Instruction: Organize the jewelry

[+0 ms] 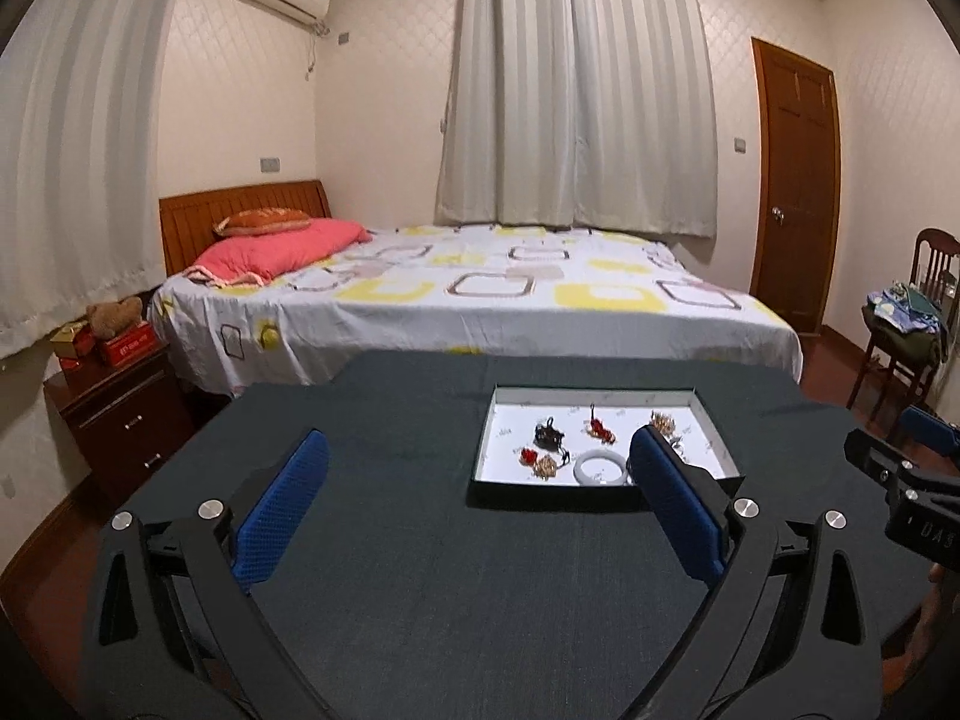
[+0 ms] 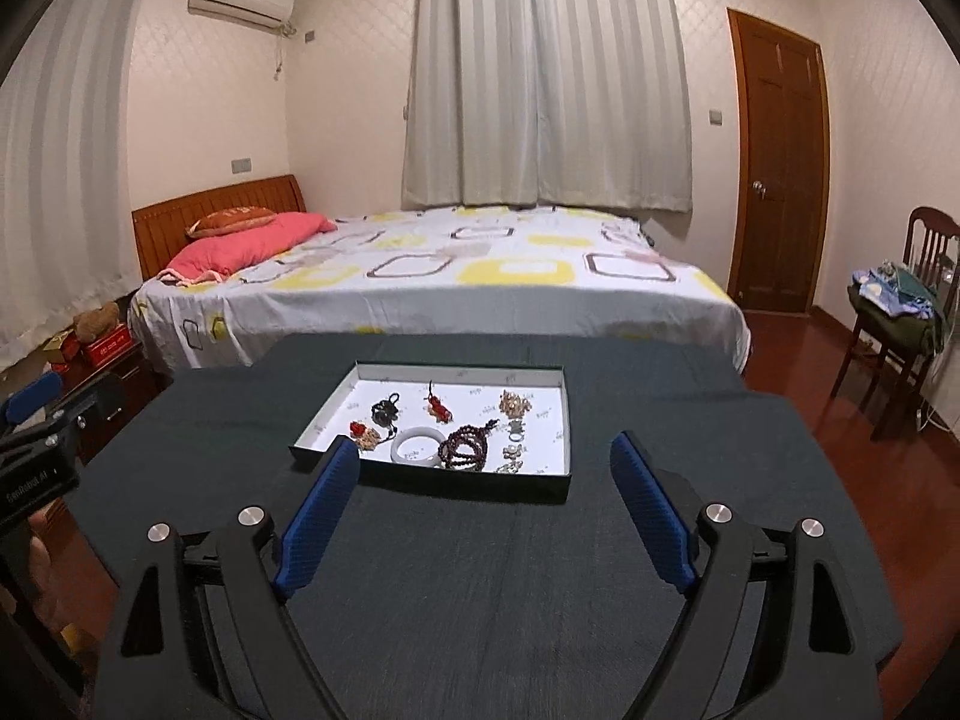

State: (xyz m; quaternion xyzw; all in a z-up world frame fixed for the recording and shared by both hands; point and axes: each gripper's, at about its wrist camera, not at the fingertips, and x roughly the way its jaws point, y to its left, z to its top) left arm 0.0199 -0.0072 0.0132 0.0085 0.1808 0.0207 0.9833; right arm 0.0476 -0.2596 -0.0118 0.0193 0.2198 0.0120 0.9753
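Note:
A shallow dark box with a white floor [image 2: 540, 420] [image 1: 498, 438] lies on the dark table and holds several pieces of jewelry: a white bangle [image 2: 414, 449] [image 1: 602, 468], a dark red bead bracelet [image 2: 465, 450], a black pendant [image 2: 384, 409] [image 1: 549, 435], a red charm [image 2: 438, 411] [image 1: 599, 429] and small pale pieces [image 2: 515, 405]. My left gripper [image 1: 480, 468] is open and empty, just short of the box. My right gripper [image 2: 485, 468] is open and empty at the box's near edge.
The table [image 2: 480, 570] is covered in dark cloth. Behind it stands a bed [image 2: 420, 276] with a nightstand [image 1: 120, 414] on the left. A wooden chair [image 2: 900, 324] with clothes and a door [image 2: 777, 162] are at the right.

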